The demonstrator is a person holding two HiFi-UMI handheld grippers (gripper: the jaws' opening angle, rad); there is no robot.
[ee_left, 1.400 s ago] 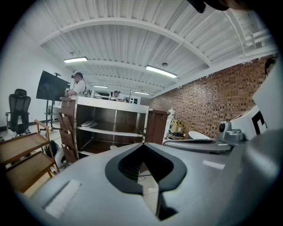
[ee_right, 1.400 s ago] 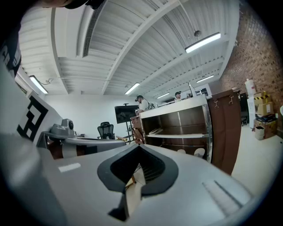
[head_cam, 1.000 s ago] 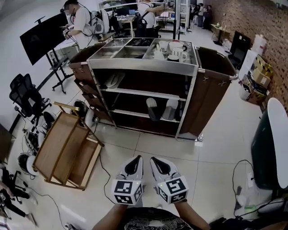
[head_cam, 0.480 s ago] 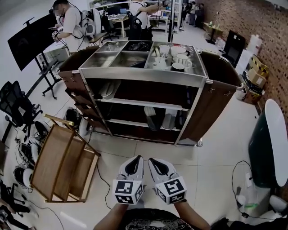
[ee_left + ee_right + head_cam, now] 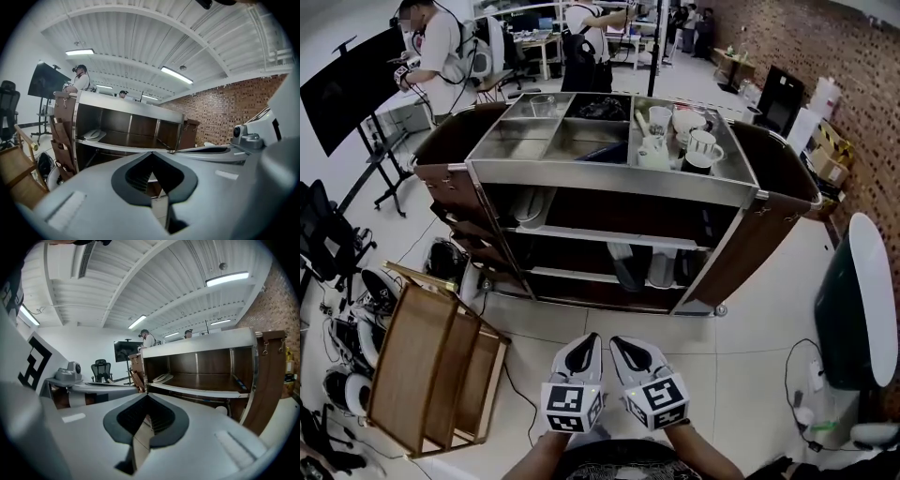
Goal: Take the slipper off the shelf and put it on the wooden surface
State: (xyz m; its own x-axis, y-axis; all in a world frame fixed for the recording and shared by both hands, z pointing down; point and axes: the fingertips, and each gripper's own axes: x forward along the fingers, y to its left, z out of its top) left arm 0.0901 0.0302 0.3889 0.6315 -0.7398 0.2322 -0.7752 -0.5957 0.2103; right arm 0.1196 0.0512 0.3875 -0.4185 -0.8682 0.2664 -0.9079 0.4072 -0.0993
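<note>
A white slipper [image 5: 528, 202] lies at the left end of the cart's upper shelf [image 5: 609, 232]; it also shows as slipper [image 5: 93, 134] and slipper [image 5: 161, 377]. A grey pair of slippers [image 5: 645, 267] stands on the shelf below. The wooden rack [image 5: 431, 366] lies on the floor to the left. My left gripper [image 5: 587, 342] and right gripper [image 5: 620, 345] are side by side low in the head view, well short of the cart. Both are shut and empty, the jaw tips meeting at left gripper [image 5: 151, 153] and right gripper [image 5: 146, 395].
Mugs and dishes [image 5: 686, 141] sit in the cart's steel top trays. Brown bags [image 5: 764, 234] hang on the cart's ends. Two people [image 5: 431, 47] stand behind it. A monitor stand [image 5: 347, 84], chairs [image 5: 323, 239] and cables crowd the left; a white-topped unit [image 5: 862, 300] stands on the right.
The cart has grown larger and nearer in the head view, and the wooden rack has slid lower left. Both grippers stay shut, side by side.
</note>
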